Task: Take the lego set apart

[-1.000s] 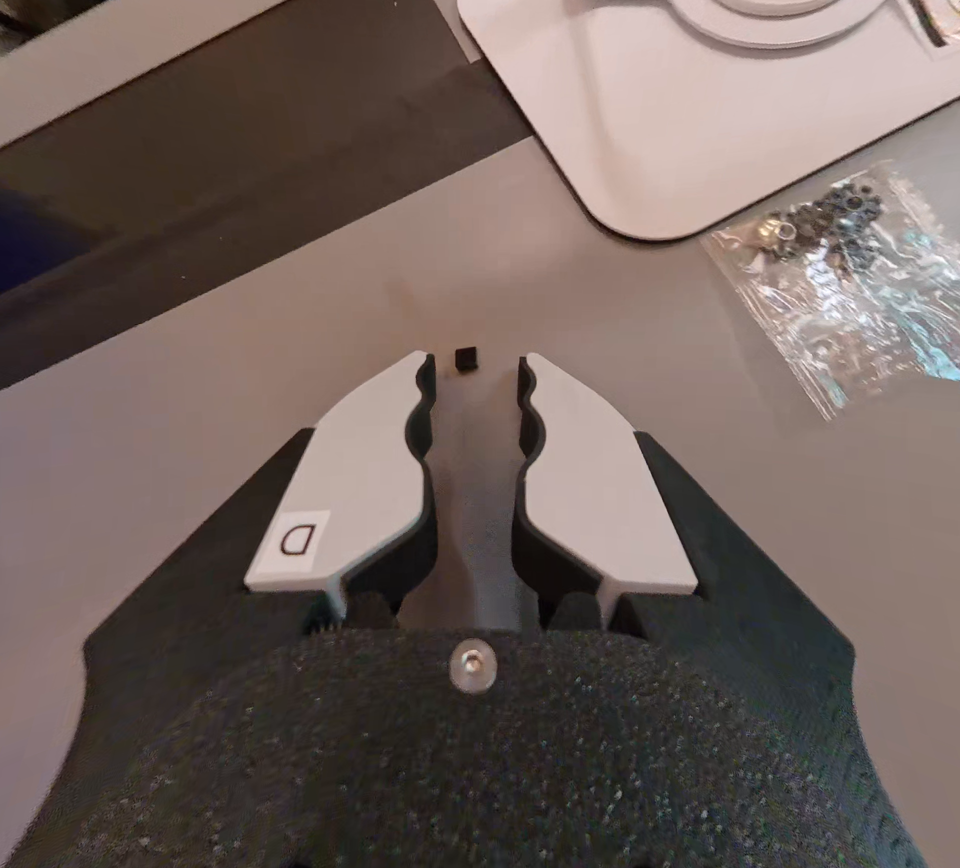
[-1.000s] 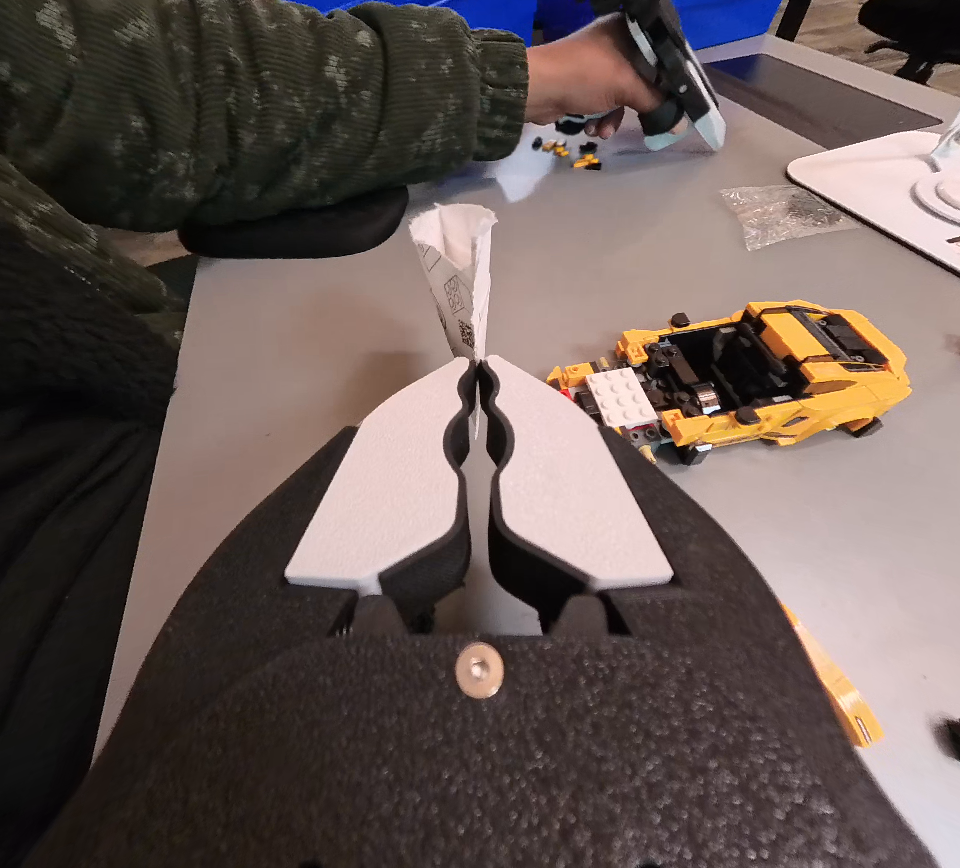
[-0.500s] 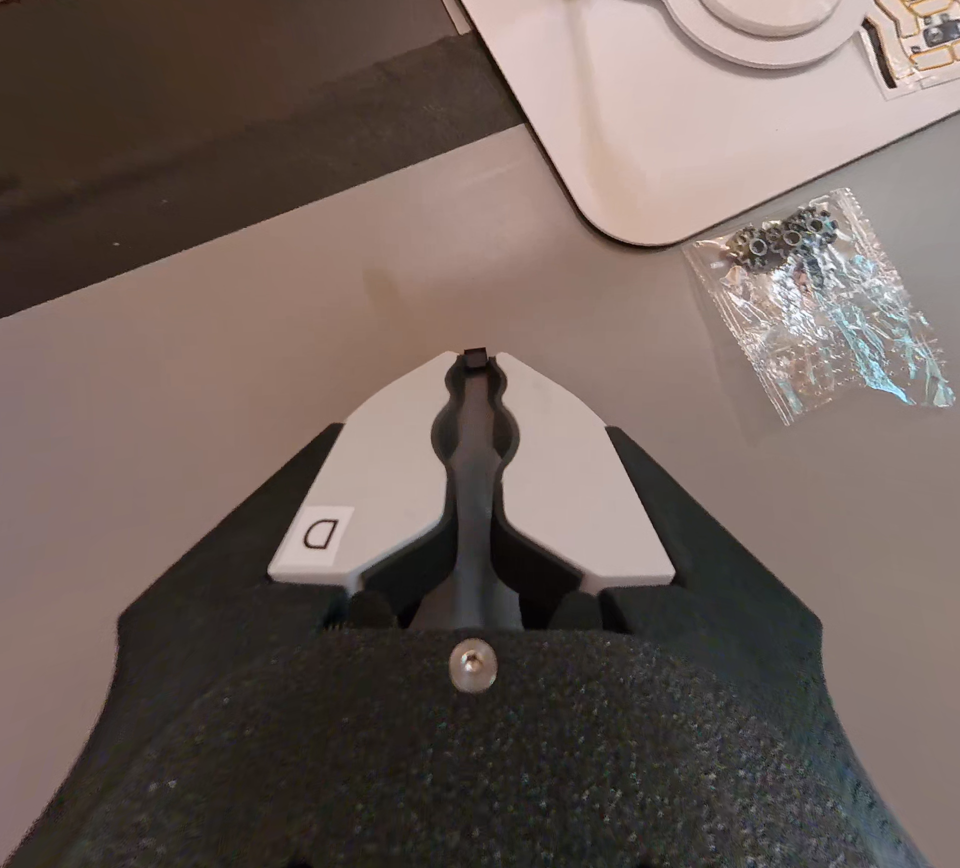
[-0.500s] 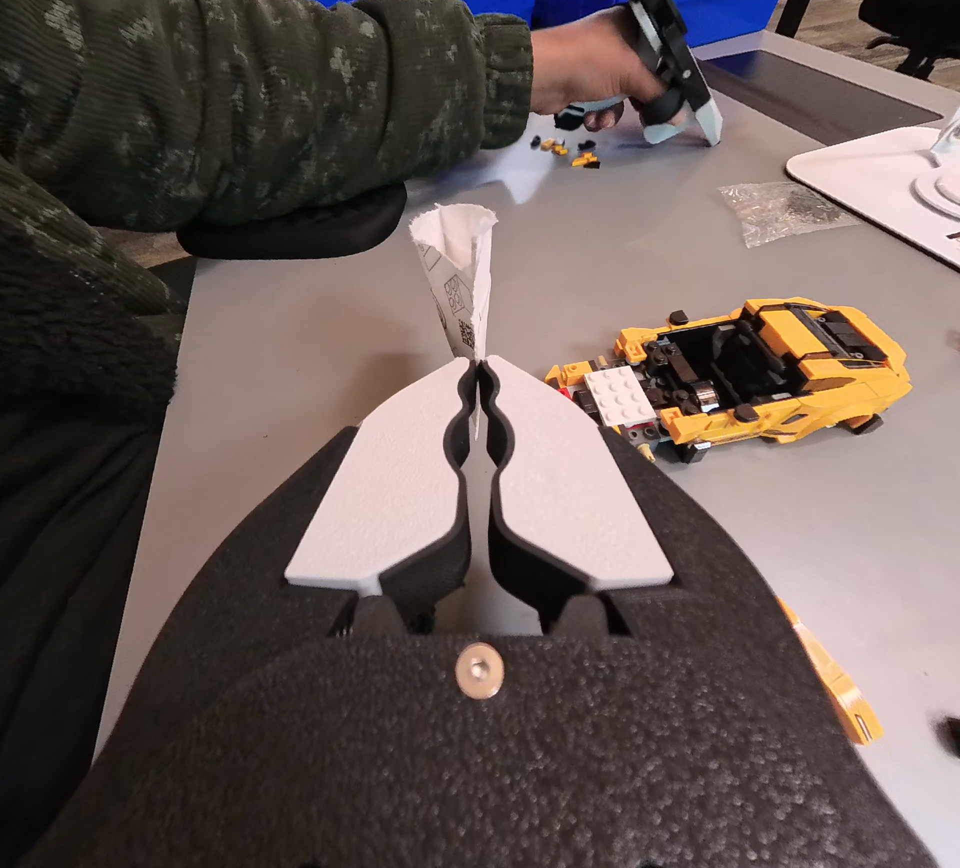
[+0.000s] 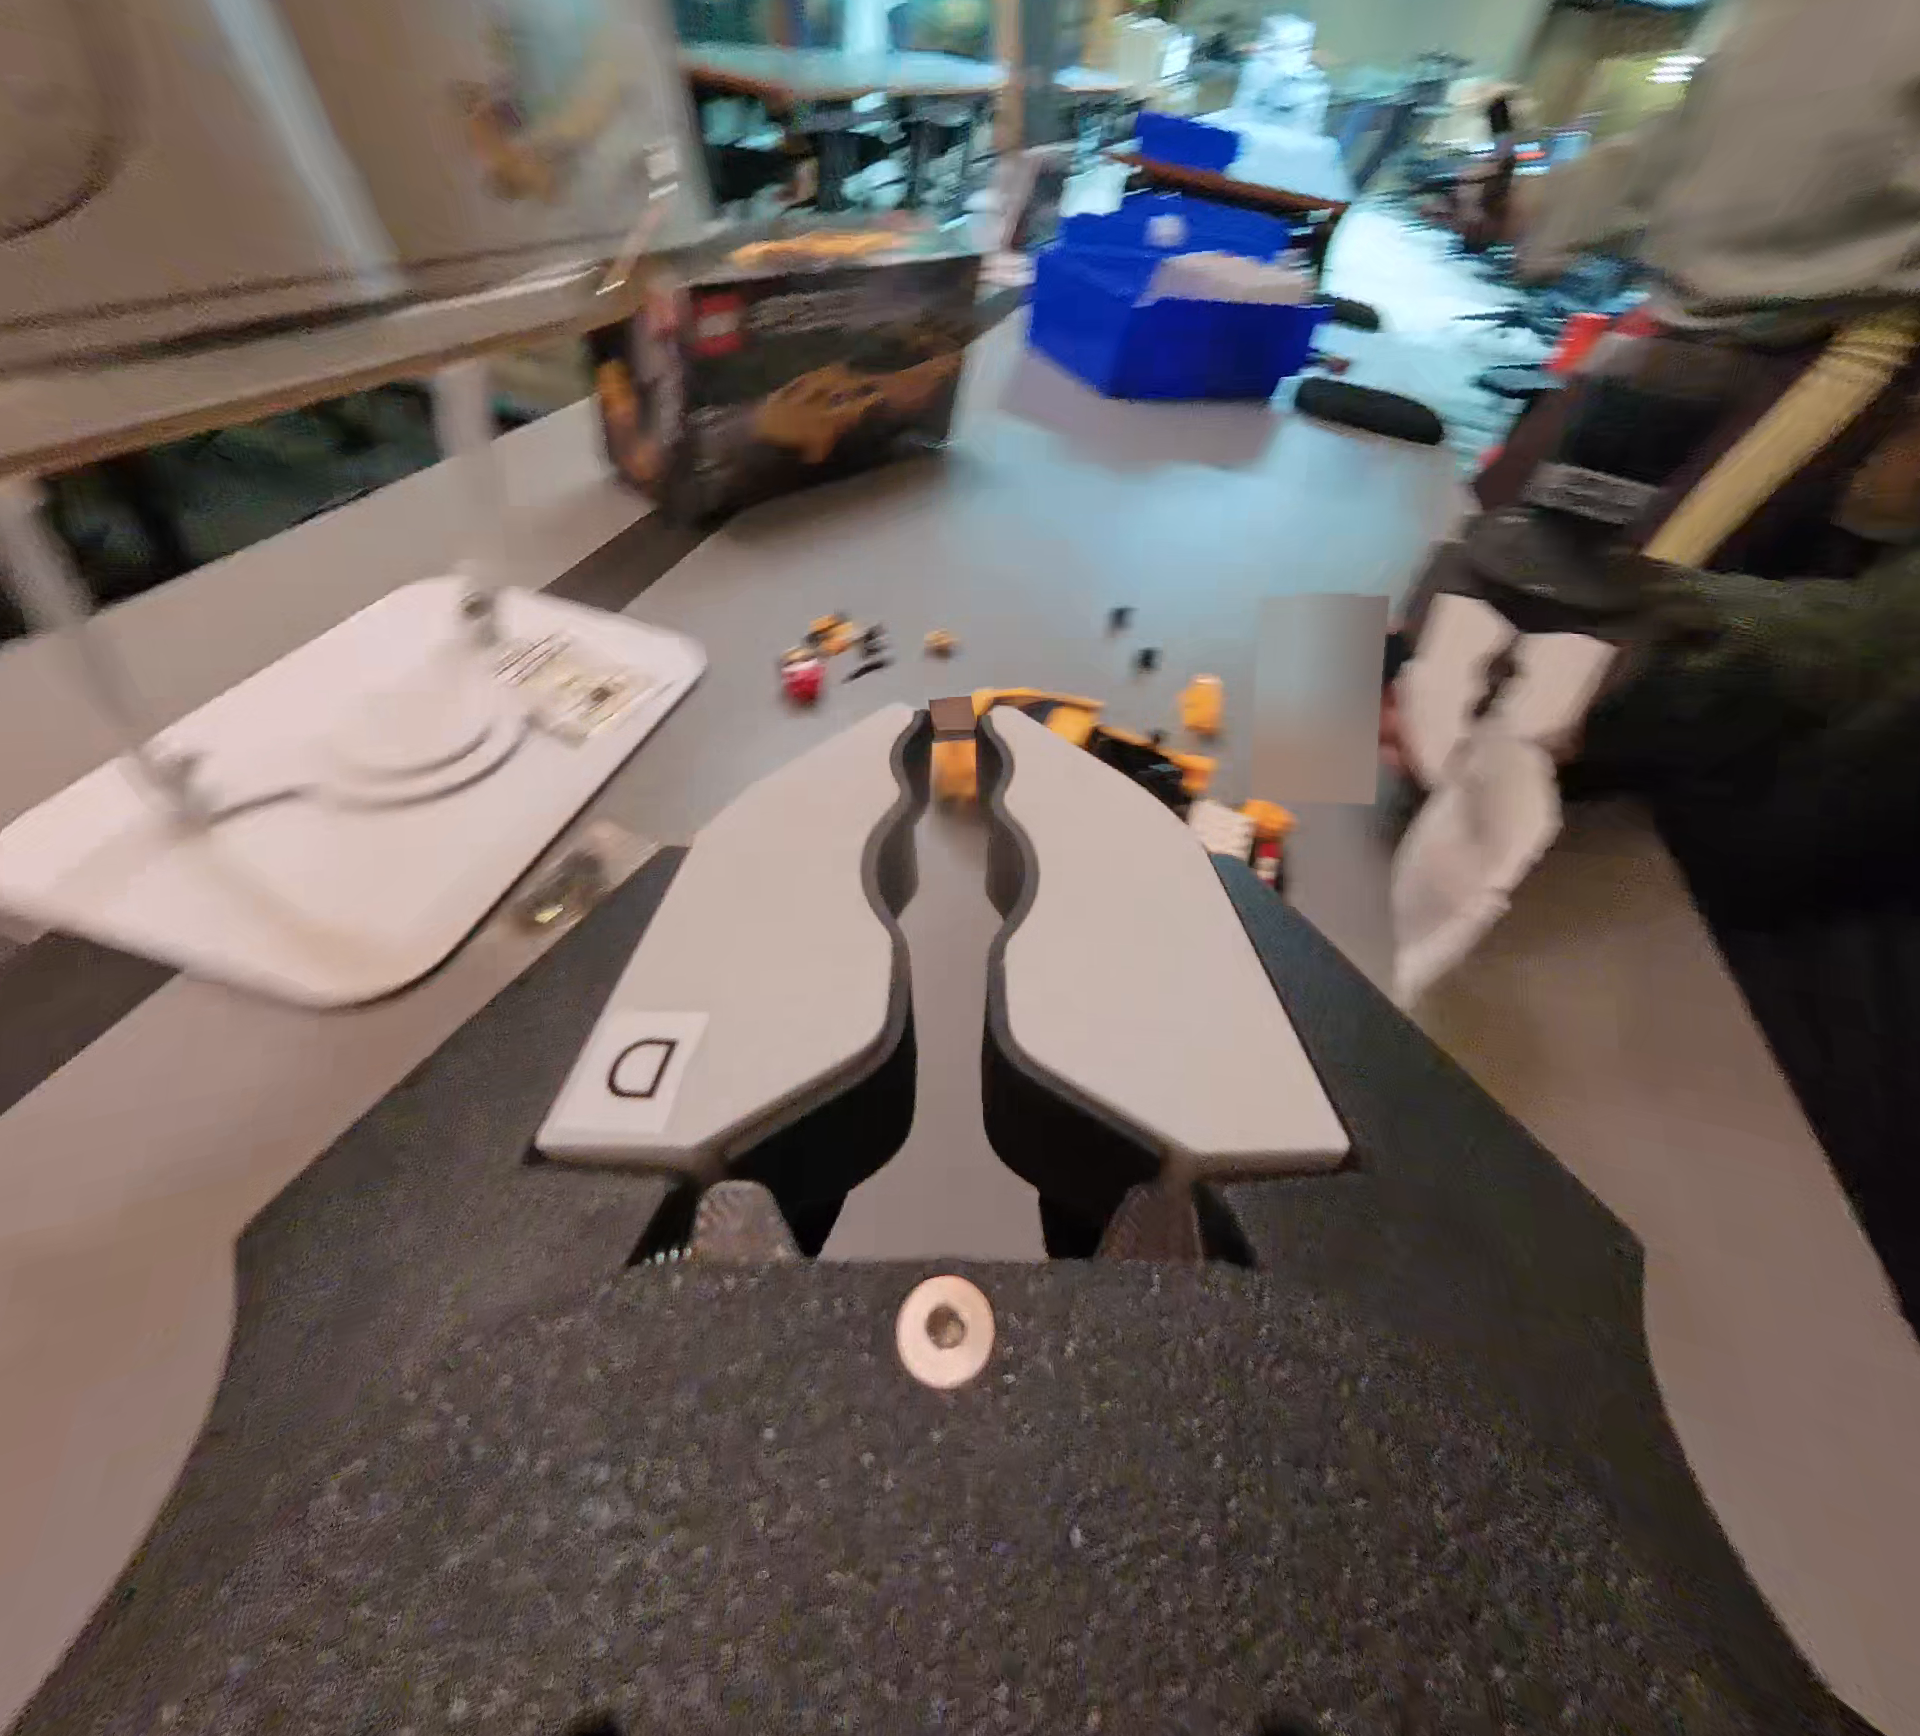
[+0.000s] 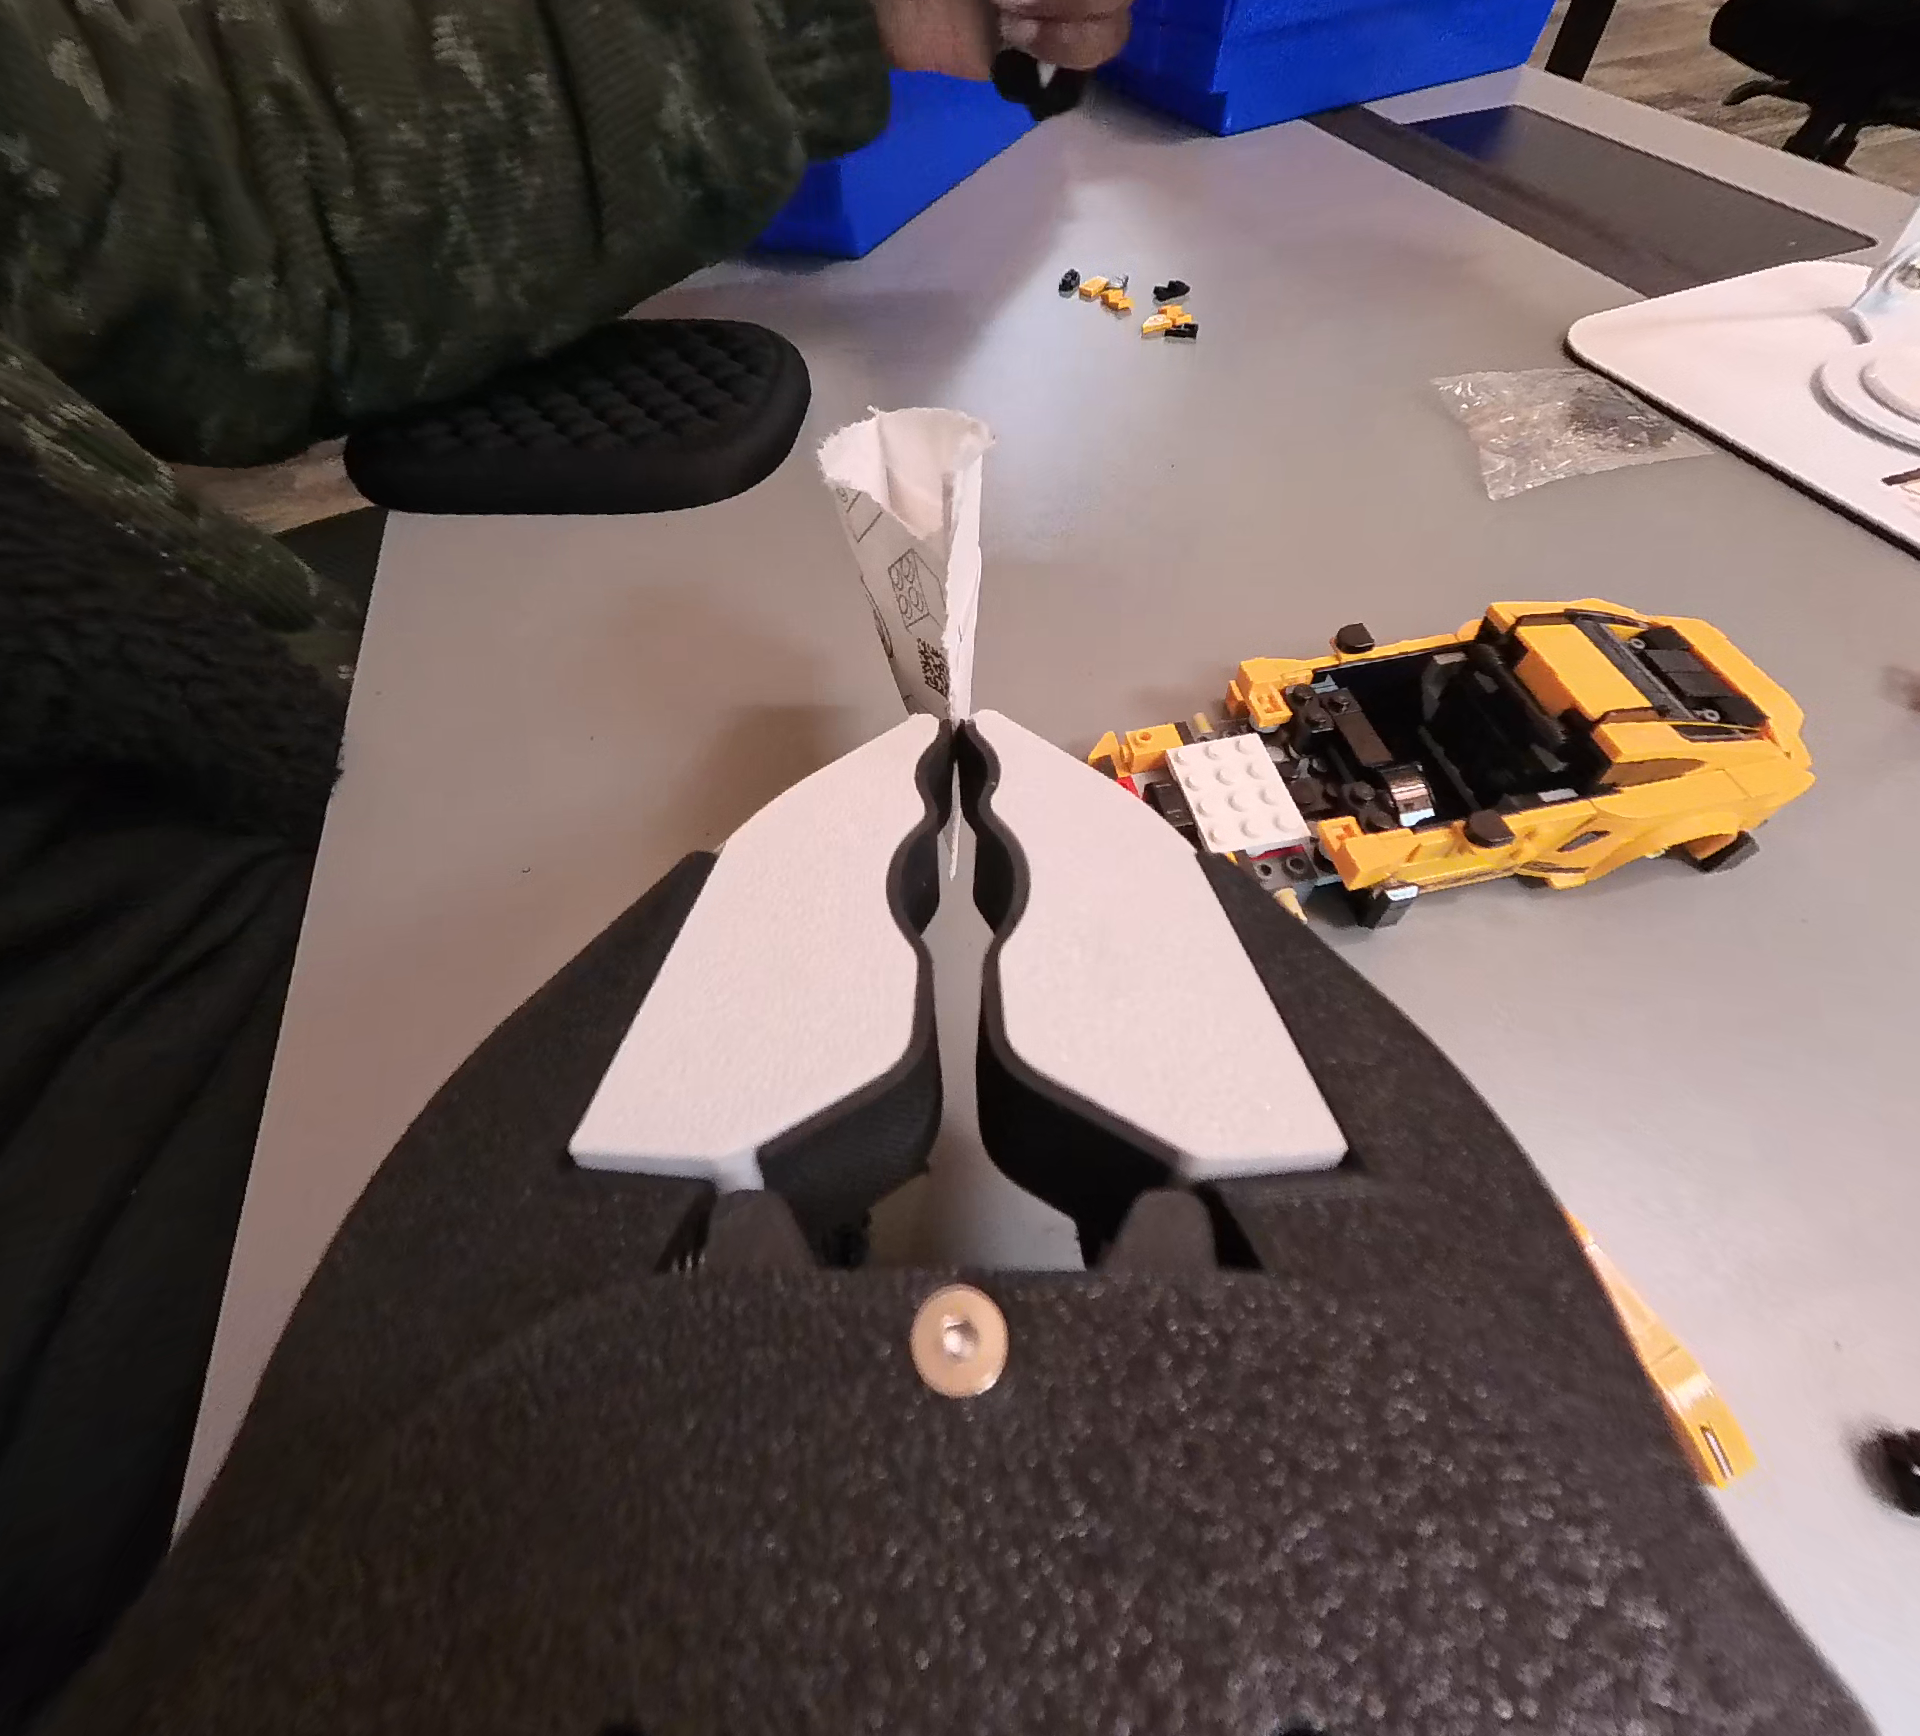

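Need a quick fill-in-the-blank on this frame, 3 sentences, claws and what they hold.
1. The right claw is shut on a rolled white ____ bag.
2. The left claw pinches a tiny dark ____ at its fingertips.
3. The yellow brick-built car stands on the grey ____, touched by neither claw.

Missing words: paper; brick; table

One yellow lego car (image 6: 1475, 761) sits at three o'clock on one grey table (image 6: 644, 678). Two grippers are in play, one paper bag (image 6: 920, 564) at twelve, one clear packet (image 6: 1548, 424) and one white tray (image 6: 1714, 356) at two.
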`<state>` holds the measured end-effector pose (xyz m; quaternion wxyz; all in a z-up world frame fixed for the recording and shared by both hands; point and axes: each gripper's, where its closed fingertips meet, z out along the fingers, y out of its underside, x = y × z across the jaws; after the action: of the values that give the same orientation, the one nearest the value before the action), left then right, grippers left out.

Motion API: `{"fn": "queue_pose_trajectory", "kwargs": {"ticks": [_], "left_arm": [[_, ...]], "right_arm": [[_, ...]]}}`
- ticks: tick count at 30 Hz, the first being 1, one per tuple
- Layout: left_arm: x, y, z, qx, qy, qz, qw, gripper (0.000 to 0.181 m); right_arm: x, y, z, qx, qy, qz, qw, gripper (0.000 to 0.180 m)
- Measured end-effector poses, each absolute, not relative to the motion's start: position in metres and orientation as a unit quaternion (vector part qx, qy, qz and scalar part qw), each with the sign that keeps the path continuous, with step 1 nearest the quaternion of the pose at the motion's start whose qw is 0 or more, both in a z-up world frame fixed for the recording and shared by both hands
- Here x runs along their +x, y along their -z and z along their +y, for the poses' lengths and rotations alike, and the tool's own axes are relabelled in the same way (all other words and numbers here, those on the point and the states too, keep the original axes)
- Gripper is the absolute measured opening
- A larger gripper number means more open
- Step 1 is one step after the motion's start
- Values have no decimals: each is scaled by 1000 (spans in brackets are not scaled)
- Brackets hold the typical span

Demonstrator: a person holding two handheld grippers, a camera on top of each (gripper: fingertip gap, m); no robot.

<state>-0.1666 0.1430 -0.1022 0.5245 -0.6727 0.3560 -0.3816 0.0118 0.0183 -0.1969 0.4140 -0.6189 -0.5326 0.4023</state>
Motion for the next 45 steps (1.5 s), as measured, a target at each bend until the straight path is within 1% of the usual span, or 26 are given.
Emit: {"fn": "queue_pose_trajectory", "kwargs": {"ticks": [4, 8, 12, 17, 22, 26, 31, 35, 37, 39, 42, 45], "left_arm": [[-126, 91, 90, -612, 392, 444, 525, 7], [-94, 87, 53, -579, 393, 496, 514, 7], [-63, 96, 27, -574, 368, 536, 497, 8], [-28, 127, 13, -590, 337, 573, 457, 7], [-14, 154, 10, -607, 314, 594, 424, 8], [-12, 164, 7, -610, 304, 606, 411, 15], [-21, 161, 6, -608, 307, 603, 414, 21], [-59, 145, 38, -650, 266, 536, 468, 20], [-97, 141, 67, -696, 243, 459, 495, 24], [-153, 145, 104, -762, 207, 333, 516, 26], [-238, 171, 135, -839, 181, 134, 495, 25], [-281, 202, 142, -870, 143, 74, 467, 25]], "right_arm": [[12, 197, 19, -620, -402, -530, 416, 0], [12, 196, 20, -618, -401, -530, 419, 0], [12, 195, 19, -614, -402, -531, 424, 0], [11, 193, 17, -608, -406, -533, 427, 0], [12, 191, 17, -606, -408, -532, 429, 0], [12, 192, 17, -606, -407, -532, 429, 0], [12, 191, 18, -606, -408, -531, 430, 0], [13, 191, 18, -607, -407, -529, 431, 0], [12, 191, 18, -608, -406, -530, 430, 0], [12, 192, 18, -608, -406, -531, 429, 0], [12, 192, 18, -607, -405, -532, 430, 0], [12, 192, 17, -607, -404, -533, 429, 0]]}}
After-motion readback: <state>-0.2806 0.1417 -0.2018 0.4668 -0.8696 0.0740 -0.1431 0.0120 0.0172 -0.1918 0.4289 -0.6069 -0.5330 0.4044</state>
